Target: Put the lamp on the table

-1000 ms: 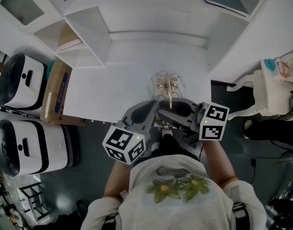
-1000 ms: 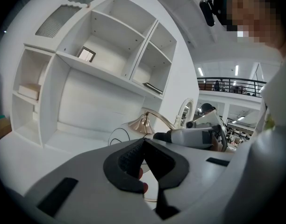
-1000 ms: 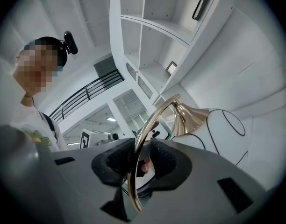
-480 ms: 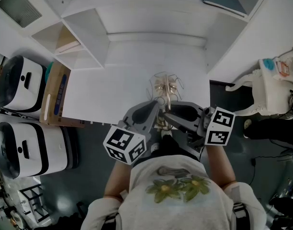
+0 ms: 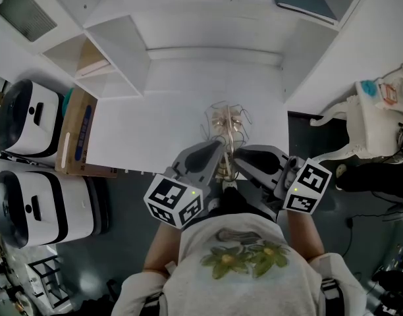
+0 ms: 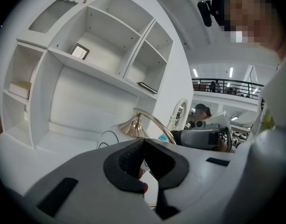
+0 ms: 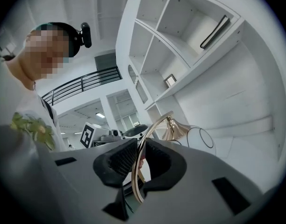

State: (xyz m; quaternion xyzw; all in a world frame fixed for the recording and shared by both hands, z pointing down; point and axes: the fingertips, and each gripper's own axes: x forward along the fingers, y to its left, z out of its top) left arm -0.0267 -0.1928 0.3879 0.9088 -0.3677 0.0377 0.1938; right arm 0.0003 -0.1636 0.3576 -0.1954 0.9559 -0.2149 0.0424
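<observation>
Head view: the person stands at the near edge of the white table [image 5: 155, 120] with both grippers brought together at the lamp [image 5: 228, 125], which is over the table's near edge, a bit right of centre. The gold cone and thin wire cage point away to the far side, low over the tabletop; whether the lamp's base rests on anything is hidden by the grippers. The left gripper [image 5: 215, 155] comes in from the near left and the right gripper [image 5: 243, 157] from the near right, their tips just beside each other at the lamp's stem. In the right gripper view, the right gripper [image 7: 140, 146] is clenched on the lamp's curved gold tube, which runs down between the two black pads, with the cone [image 7: 176, 130] beyond them. In the left gripper view, the left gripper [image 6: 143, 143] has its jaw tips pressed together. The lamp's gold arc [image 6: 154, 124] passes behind the jaws, not visibly between them (a small reddish bit shows lower in the gap, cannot tell what). The right gripper's grey body is visible at right in that view. On the far side of the table is a white shelf unit [image 5: 116, 48], with a cardboard box [image 5: 76, 129] on the floor at left.
</observation>
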